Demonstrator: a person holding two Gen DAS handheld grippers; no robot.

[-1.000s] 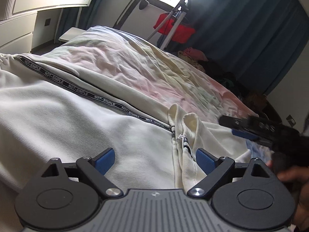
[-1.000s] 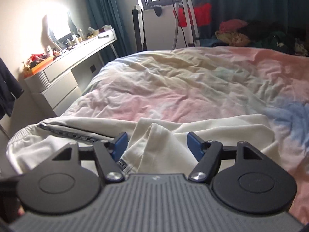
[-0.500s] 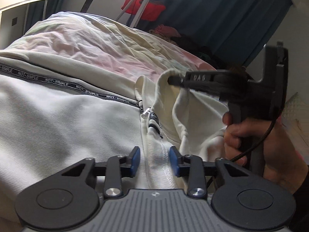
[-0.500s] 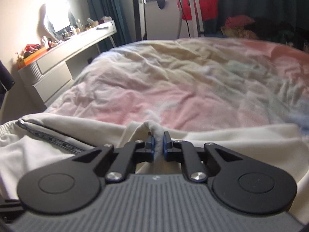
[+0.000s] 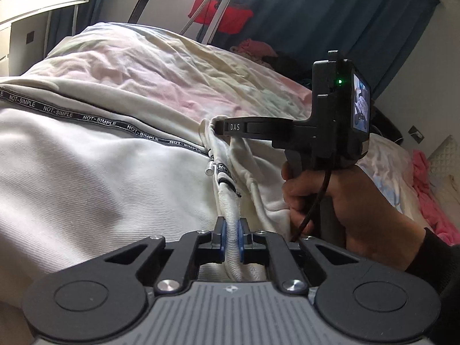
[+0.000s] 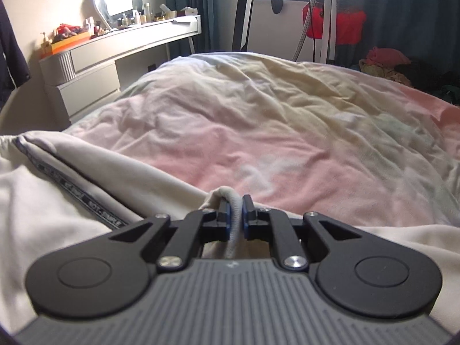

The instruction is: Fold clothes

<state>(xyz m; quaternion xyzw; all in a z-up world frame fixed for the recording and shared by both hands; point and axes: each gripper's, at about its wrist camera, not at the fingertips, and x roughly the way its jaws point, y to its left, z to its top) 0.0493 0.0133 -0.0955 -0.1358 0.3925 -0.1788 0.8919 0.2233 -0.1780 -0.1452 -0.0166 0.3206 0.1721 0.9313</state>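
Garment: cream jacket [image 5: 86,189] with lettered tape [image 5: 95,120], spread over the near side of the bed [image 6: 258,132].
Left gripper [image 5: 231,240]: pinched tight on the ribbed hem [image 5: 227,201], just below the zip pull [image 5: 209,169].
Right gripper [image 6: 235,218]: clamped on the same rolled edge, farther along, at its far tip.
Feel: soft, limp, light; likely to sag between the two holds; ribbing thick enough not to slip.
Where to hold: the ribbed edge, as now; plain cloth would bunch.
Left view only: right hand [image 5: 339,201] on its handle, zip, hem running between both grips.
Right view only: dresser [image 6: 120,46], open bedspread ahead for laying the fold.
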